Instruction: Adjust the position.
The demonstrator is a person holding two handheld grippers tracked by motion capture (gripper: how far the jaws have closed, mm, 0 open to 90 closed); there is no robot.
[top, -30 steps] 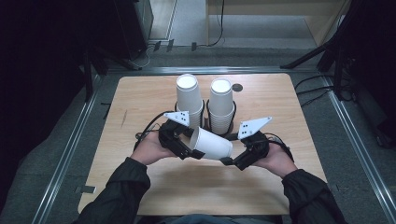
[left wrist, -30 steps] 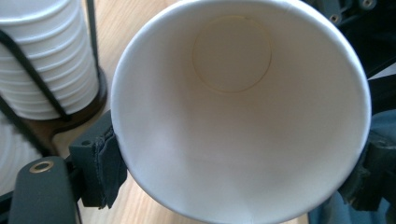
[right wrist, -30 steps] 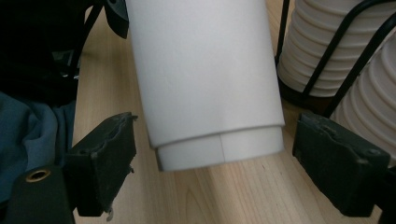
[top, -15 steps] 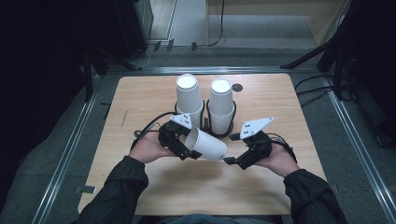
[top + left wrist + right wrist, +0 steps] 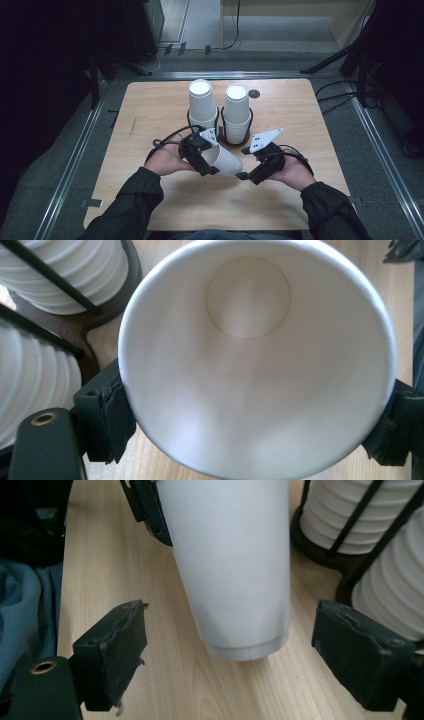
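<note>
Left gripper (image 5: 206, 161): clamped on the paper cup (image 5: 226, 160), one pad on each side of the wall just under the rim; pads seen pressing both sides in the left gripper view.
Paper cup: held lying on its side above the table (image 5: 150, 115), mouth toward the left gripper, base pointing at the right gripper; empty inside, round bottom visible (image 5: 248, 295).
Right gripper (image 5: 248, 172): spread wide, nothing pinched; pads (image 5: 112, 650) well apart in the right gripper view.
Cup base vs right gripper: base (image 5: 248, 650) sat ahead of and between the open pads, touching neither.
Left cup stack (image 5: 202, 102): beyond the left gripper, upright in the black wire holder (image 5: 235, 142).
Right cup stack (image 5: 236, 112): beside the first, beyond the gap between both grippers, same holder.
Holder: close behind the held cup; contact not resolvable.
Small dark disc (image 5: 254, 93): farther out, past the stacks.
</note>
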